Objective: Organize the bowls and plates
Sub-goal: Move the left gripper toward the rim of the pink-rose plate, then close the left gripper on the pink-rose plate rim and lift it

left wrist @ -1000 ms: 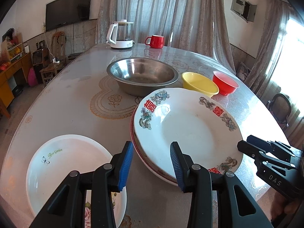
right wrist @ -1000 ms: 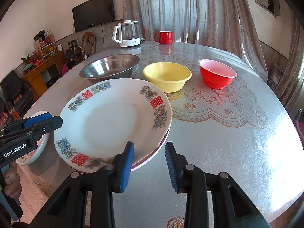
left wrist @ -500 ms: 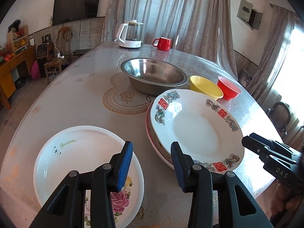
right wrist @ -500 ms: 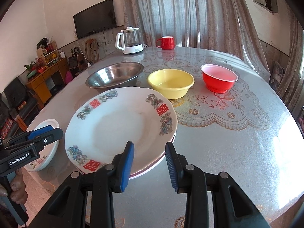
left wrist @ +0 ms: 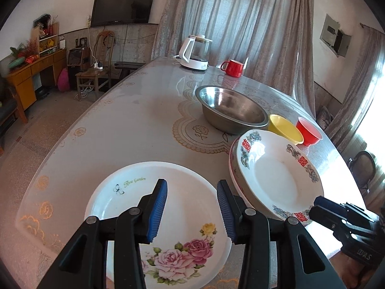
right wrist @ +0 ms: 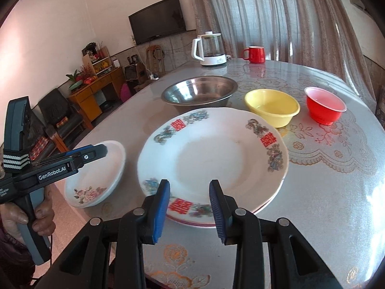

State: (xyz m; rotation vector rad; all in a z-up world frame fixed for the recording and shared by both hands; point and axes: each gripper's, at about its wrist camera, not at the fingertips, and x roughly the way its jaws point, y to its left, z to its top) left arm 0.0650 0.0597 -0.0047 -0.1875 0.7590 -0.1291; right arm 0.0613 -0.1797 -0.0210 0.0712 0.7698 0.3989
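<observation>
steel bowl (right wrist: 199, 91) holds nothing visible

black plastic fingers on both grippers, blue ribbed pads (left wrist: 157, 213), silver pivot screws. white "genrobot.ai" lettering on the left gripper (right wrist: 91, 155). bare-skinned hand (right wrist: 26, 219).

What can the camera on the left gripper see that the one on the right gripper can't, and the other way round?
Only the left wrist view shows the rose plate's green lettering and the right gripper from the side. Only the right wrist view shows the hand holding the left gripper. Both show the red-character plate, steel basin, yellow bowl, red bowl, kettle and red mug.
</observation>
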